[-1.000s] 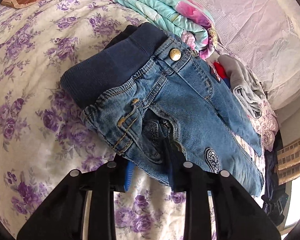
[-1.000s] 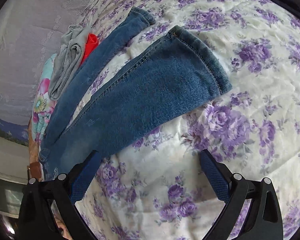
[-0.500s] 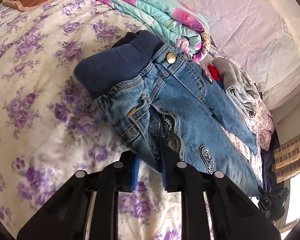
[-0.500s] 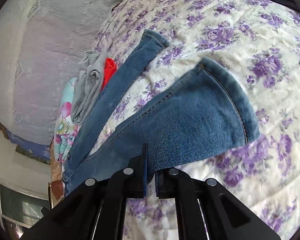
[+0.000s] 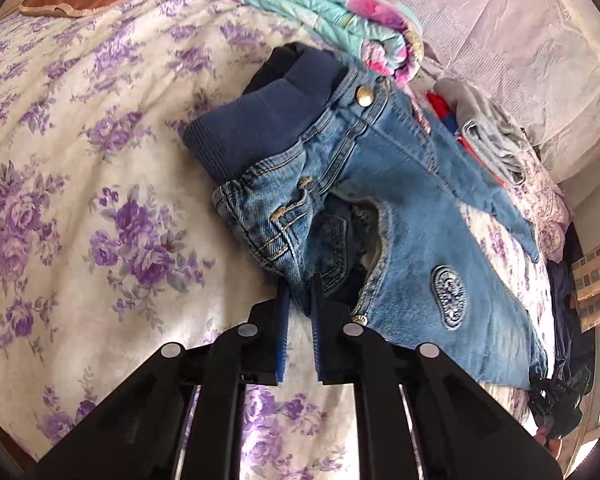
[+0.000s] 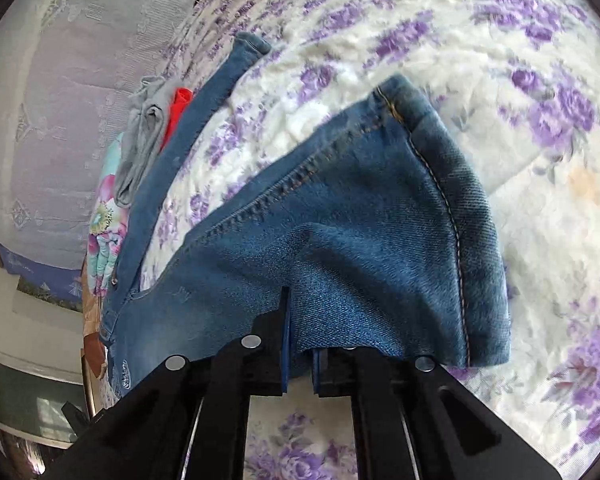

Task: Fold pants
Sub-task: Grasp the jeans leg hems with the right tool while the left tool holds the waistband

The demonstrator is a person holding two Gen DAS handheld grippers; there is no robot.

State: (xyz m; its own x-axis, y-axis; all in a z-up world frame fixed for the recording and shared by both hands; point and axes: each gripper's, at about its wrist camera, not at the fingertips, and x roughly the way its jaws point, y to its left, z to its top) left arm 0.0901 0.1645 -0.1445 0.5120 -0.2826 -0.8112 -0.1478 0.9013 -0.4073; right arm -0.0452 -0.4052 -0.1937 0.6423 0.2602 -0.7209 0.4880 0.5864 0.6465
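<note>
Blue jeans, legs spread, on bed

One second ago the right gripper was wide open above the near leg of the jeans; now its jaws are closed on the edge of this leg, and the cloth is lifted and bunched in front of it. The left gripper was closing on the hip side of the jeans near the pocket; now it pinches the denim tightly and the waist part is raised and pulled more away from the bedsheet.
</note>
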